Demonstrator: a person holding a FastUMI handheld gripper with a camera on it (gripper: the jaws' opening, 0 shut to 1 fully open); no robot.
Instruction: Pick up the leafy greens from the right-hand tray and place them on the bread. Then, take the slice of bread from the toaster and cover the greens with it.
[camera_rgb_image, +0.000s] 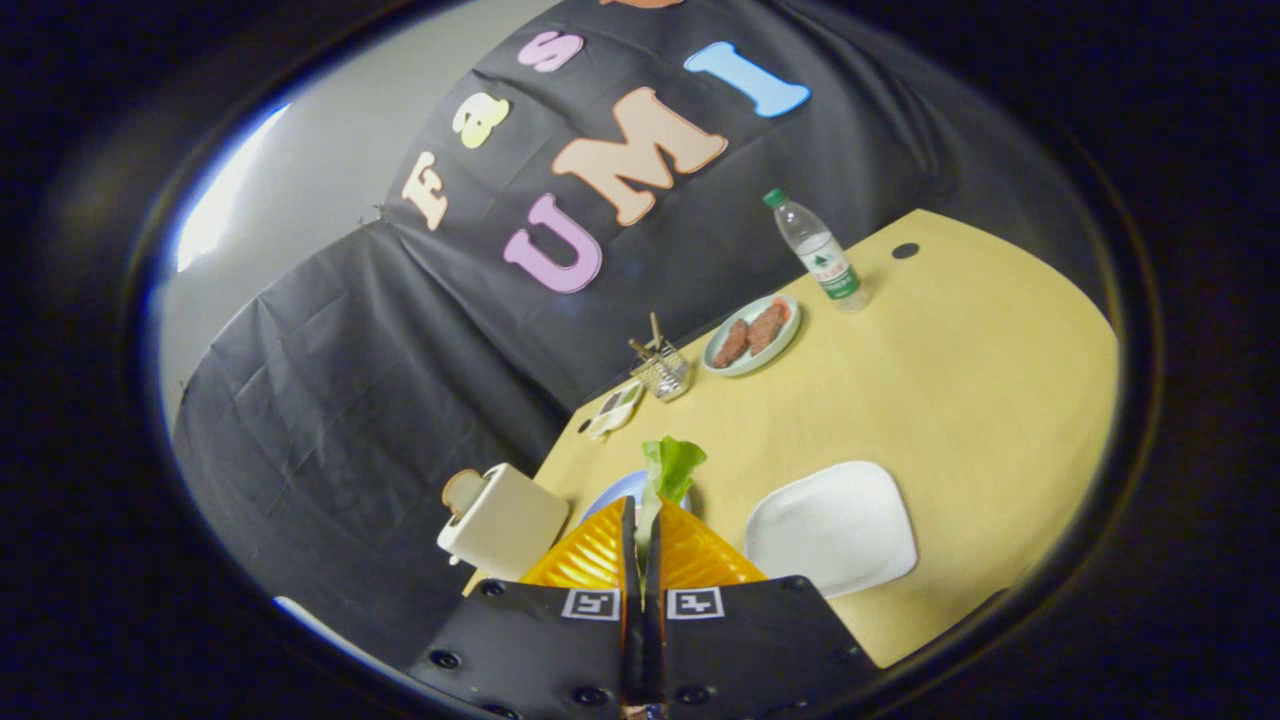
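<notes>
My gripper (643, 520) is shut on the leafy greens (668, 470), whose green leaf sticks out past the fingertips. It hangs in the air over the yellow table (960, 380). Beneath the fingers and the leaf shows the rim of a blue plate (608, 497); what lies on it is hidden by the fingers. To the left of the fingers stands the white toaster (505, 522) with a slice of bread (462, 490) poking up from its slot. To the right of the fingers lies a white square tray (832, 528) with nothing on it.
Farther along the table stand a round plate with two brown patties (752, 333), a water bottle (820, 250), a small clear holder with sticks (665, 370) and a small dish (615, 410). The black booth wall rises behind the table.
</notes>
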